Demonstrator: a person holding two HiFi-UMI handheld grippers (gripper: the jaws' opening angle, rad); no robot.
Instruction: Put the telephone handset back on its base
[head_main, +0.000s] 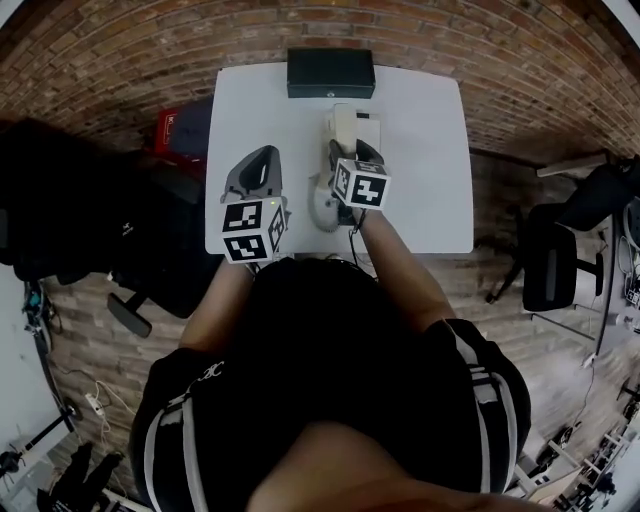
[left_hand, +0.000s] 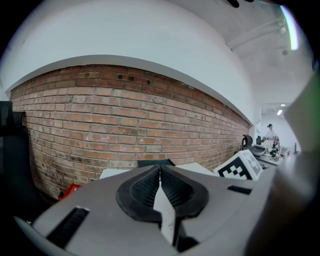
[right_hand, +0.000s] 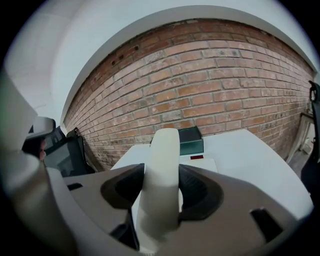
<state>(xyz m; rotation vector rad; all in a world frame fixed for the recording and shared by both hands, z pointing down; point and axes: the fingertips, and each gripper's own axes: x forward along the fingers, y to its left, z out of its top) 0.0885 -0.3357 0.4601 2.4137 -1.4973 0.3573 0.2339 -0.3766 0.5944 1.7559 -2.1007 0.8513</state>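
My right gripper (head_main: 349, 158) is shut on the middle of a cream telephone handset (head_main: 342, 122). It holds the handset over the white table (head_main: 430, 190), just above and to the left of the cream base (head_main: 368, 130). In the right gripper view the handset (right_hand: 162, 165) stands upright between the dark pads, and the base (right_hand: 202, 162) with a small red label lies beyond it. My left gripper (head_main: 266, 156) hovers over the table's left part. Its jaws (left_hand: 160, 170) are shut with nothing between them.
A dark green box (head_main: 330, 72) sits at the table's far edge against the brick wall, directly beyond the base. A red object (head_main: 172, 128) and a black chair (head_main: 150, 260) stand left of the table. Another chair (head_main: 550, 260) stands to the right.
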